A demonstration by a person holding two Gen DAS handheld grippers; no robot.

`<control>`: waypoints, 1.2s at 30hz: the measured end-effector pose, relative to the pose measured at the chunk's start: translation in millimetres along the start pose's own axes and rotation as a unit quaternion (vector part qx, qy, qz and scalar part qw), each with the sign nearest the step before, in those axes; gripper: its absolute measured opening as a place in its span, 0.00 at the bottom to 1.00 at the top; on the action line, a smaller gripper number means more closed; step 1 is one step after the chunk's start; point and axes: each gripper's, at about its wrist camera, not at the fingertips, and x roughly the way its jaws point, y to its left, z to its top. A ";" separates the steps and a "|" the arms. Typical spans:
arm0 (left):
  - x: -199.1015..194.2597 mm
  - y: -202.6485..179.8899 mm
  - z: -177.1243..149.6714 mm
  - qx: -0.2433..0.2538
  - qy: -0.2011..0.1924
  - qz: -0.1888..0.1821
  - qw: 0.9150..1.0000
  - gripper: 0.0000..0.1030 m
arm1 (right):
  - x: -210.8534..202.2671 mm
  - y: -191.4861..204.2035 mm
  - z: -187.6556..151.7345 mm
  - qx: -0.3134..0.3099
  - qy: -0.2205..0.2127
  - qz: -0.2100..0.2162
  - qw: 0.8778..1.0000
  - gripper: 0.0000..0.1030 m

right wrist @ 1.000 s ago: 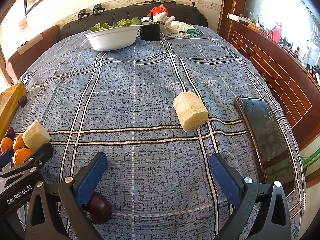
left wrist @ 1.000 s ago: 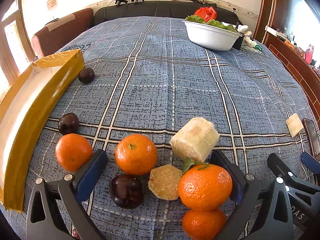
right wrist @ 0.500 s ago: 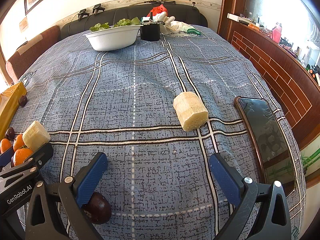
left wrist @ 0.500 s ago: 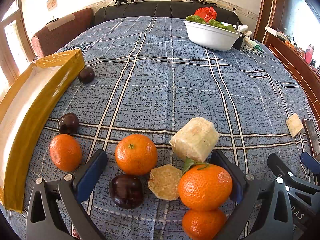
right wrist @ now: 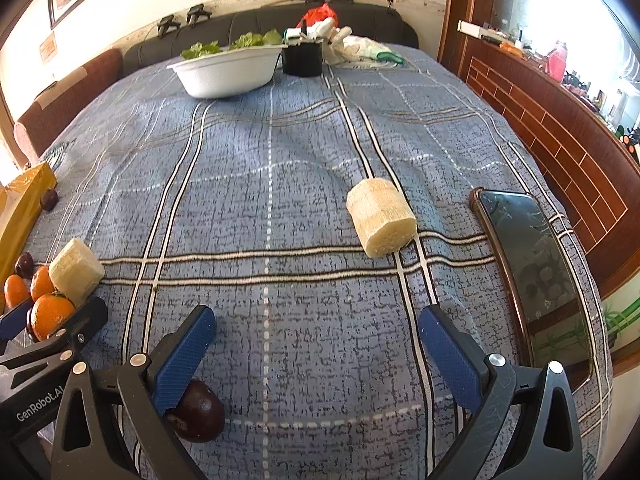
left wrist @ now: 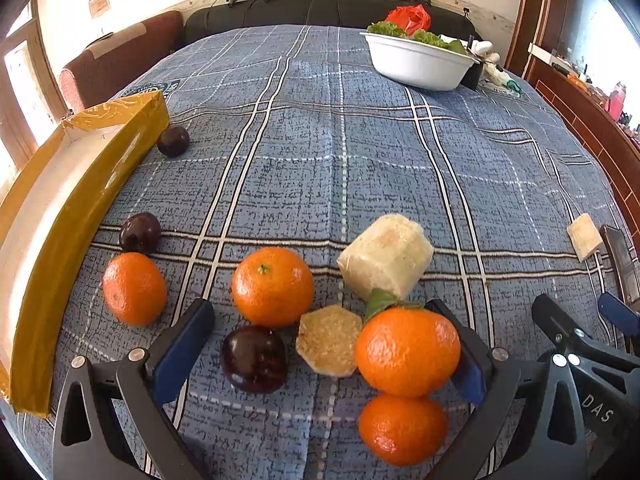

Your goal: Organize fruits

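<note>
Orange, the leafy tangerine [left wrist: 407,351] touches the right finger of the wide-open, empty left gripper [left wrist: 326,344]; the right gripper [right wrist: 316,350], likewise spread and empty, has a dark plum [right wrist: 199,411] beneath its left finger.

Both views are bright with daylight. In the left wrist view the window [left wrist: 16,92] at the far left is blown out to white, and the inside of the yellow box [left wrist: 48,208] beside it is washed pale. In the right wrist view strong glare fills the far right edge. Shadows on the blue checked cloth [left wrist: 320,152] are short and soft; a dim patch lies under the near orange [left wrist: 407,351]. The phone [right wrist: 532,256] on the right shows a glossy reflection. Fisheye distortion bends the cloth's stripes and the walls, with black vignetting at the corners. Focus is sharp in the middle and slightly soft near the edges.
</note>
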 end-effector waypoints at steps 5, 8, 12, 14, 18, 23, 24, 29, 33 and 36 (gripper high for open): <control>-5.4 1.0 -7.3 0.027 0.014 -0.018 0.999 1.00 | -0.2 1.9 0.7 -0.005 0.018 -0.002 1.000 1.00; -11.3 -0.2 -13.6 0.044 0.031 -0.030 0.998 1.00 | -0.8 2.8 0.6 -0.002 0.017 -0.004 1.000 1.00; -31.5 6.1 -25.3 0.032 0.025 -0.085 0.996 0.98 | -0.6 4.3 0.1 -0.001 0.014 -0.010 1.000 1.00; -51.8 12.6 -31.4 0.027 0.000 -0.115 0.993 0.95 | -0.8 4.6 -0.1 0.000 0.013 -0.010 1.000 1.00; -102.3 52.0 -34.0 -0.006 -0.063 -0.157 0.986 0.95 | -21.4 6.4 -4.9 -0.002 -0.022 -0.010 1.000 0.94; -162.3 128.5 -29.1 -0.069 -0.152 -0.137 0.977 0.95 | -91.5 14.4 -11.5 -0.018 -0.130 -0.009 0.991 0.95; -180.2 149.7 -30.8 -0.083 -0.183 -0.120 0.972 0.95 | -107.7 17.5 -14.8 -0.027 -0.161 -0.013 0.986 0.99; -204.8 205.0 -31.6 -0.119 -0.223 -0.101 0.962 0.95 | -124.7 27.5 -22.9 -0.053 -0.159 0.022 0.986 1.00; -182.6 208.1 -38.2 -0.114 -0.191 -0.117 0.968 0.95 | -112.0 33.8 -28.9 -0.047 -0.118 0.082 0.988 0.93; -163.1 189.0 -51.7 -0.083 -0.163 -0.131 0.974 0.95 | -101.0 53.8 -40.4 -0.063 -0.081 0.141 0.985 0.83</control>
